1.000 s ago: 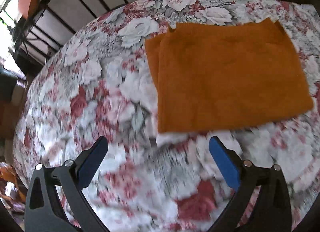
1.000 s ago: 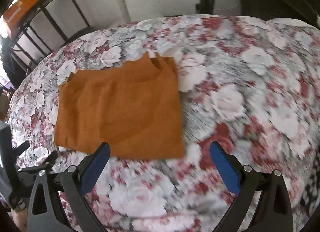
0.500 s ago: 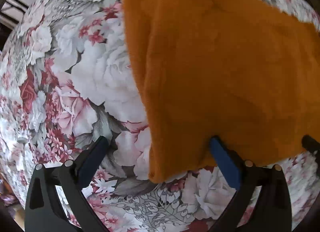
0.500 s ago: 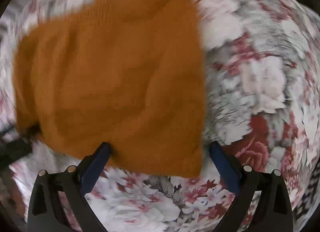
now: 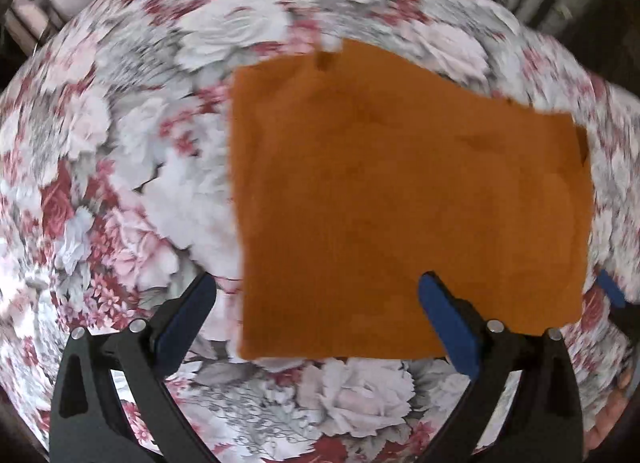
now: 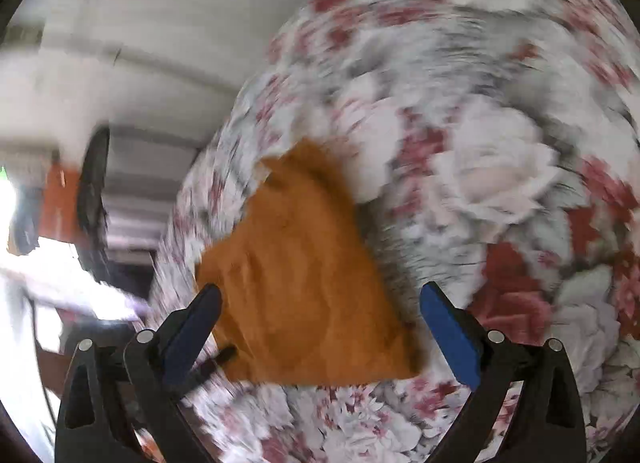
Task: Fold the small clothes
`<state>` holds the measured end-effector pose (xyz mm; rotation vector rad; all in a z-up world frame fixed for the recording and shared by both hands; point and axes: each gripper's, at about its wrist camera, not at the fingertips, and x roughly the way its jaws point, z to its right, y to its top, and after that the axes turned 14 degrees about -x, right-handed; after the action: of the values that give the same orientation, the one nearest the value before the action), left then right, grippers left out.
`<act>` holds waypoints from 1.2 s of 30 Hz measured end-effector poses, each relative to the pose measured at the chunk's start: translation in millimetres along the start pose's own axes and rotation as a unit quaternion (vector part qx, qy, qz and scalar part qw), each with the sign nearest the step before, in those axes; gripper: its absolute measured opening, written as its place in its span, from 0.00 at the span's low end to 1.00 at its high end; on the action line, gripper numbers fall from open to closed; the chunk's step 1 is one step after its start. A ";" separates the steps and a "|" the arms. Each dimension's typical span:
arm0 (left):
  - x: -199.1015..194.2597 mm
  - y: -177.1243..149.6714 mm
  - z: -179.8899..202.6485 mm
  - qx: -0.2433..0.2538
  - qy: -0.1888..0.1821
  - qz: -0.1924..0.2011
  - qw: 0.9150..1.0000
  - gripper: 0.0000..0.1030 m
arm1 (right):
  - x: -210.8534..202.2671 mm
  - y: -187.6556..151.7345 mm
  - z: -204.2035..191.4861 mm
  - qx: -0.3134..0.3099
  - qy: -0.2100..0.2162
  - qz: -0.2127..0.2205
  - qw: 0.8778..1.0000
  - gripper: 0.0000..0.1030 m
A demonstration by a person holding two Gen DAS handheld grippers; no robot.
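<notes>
An orange folded garment (image 5: 400,203) lies flat on the floral bedspread (image 5: 140,183). My left gripper (image 5: 320,327) is open and empty, hovering over the garment's near left corner, its right finger above the cloth. In the right wrist view the garment (image 6: 304,283) lies between the open fingers of my right gripper (image 6: 320,335), which is empty and tilted near the garment's near right corner. The right gripper's blue pad (image 5: 612,291) shows at the right edge of the left wrist view.
The floral bedspread (image 6: 480,143) covers the whole surface around the garment. A white wall (image 6: 140,23) and a dark metal rack with an orange box (image 6: 60,207) stand beyond the bed on the left. The right wrist view is motion-blurred.
Both grippers came down close to the garment's near edge, then pulled back a little. The right gripper has swung and tilted sharply. The garment has stayed in place.
</notes>
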<state>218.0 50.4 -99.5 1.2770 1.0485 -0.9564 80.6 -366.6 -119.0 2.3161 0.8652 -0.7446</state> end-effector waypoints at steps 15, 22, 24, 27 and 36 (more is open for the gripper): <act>13.8 -26.7 47.6 0.092 0.086 0.043 0.991 0.96 | 39.1 -8.1 6.2 -0.094 0.003 0.009 0.995 0.86; 25.4 -8.5 40.7 0.091 0.077 0.055 0.991 0.96 | 54.6 -8.3 1.0 -0.137 -0.012 -0.005 0.990 0.67; 30.4 -14.2 46.4 0.112 0.090 0.056 0.988 0.96 | 60.8 -9.0 -2.0 -0.148 -0.019 -0.003 0.989 0.67; 41.1 -19.4 50.1 0.129 0.111 0.056 0.984 0.96 | 65.8 -11.2 -9.7 -0.166 -0.030 0.000 0.986 0.67; 42.5 -7.8 35.9 0.110 0.095 0.038 0.989 0.96 | 77.0 -9.4 -13.4 -0.147 0.009 -0.014 0.989 0.48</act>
<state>224.3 14.7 -142.5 1.6050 1.0524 -0.9237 127.2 -320.9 -162.9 2.0559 0.9484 -0.5657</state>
